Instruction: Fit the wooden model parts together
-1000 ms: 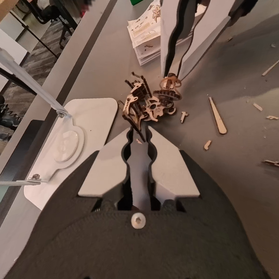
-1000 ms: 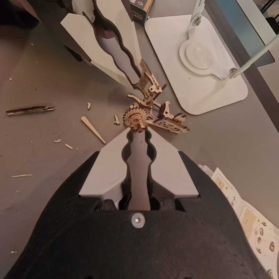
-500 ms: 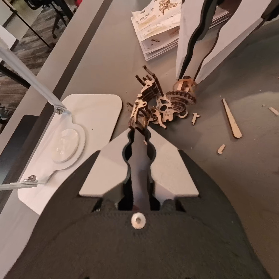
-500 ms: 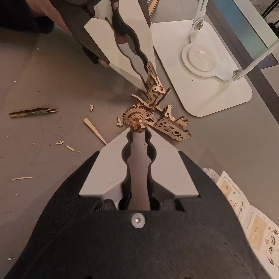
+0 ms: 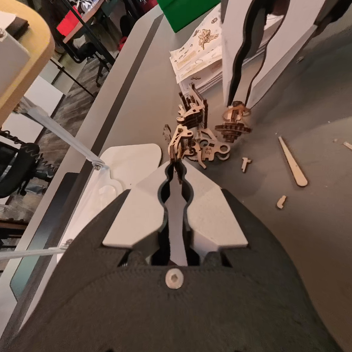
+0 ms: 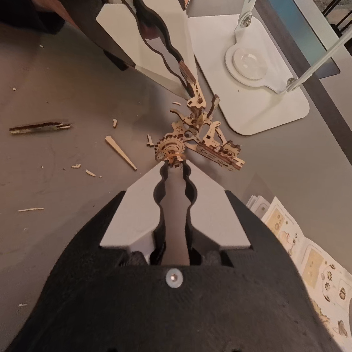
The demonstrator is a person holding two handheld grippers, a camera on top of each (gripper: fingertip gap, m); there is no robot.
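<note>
A partly built wooden model [image 5: 206, 150] sits tilted over the grey table. My left gripper [image 5: 175, 164] is shut on a thin wooden arm at the model's near end. The right wrist view shows the same pinch from the far side [image 6: 185, 83], with the model [image 6: 209, 141] below it. My right gripper [image 6: 174, 164] is shut on the axle of a wooden gear stack [image 6: 170, 147] with an elastic band around it. The left wrist view shows this gripper [image 5: 238, 103] holding the gear stack [image 5: 232, 130] right beside the model's flat plate. I cannot tell whether gear and plate are joined.
A white stand base [image 5: 131, 158] with a clear lens lies to the left of the model and also shows in the right wrist view [image 6: 257, 106]. Instruction sheets [image 5: 198, 57] lie behind. A tapered wooden stick [image 5: 293, 165], small wooden offcuts [image 5: 245, 164] and a dark strip [image 6: 40, 126] are scattered on the table. Across from one pair of fingers to the other is roughly 8 cm.
My left gripper's fingers, open around the model's thin arm before, have closed onto it. The model has tilted and risen. The right gripper kept its hold on the gear stack.
</note>
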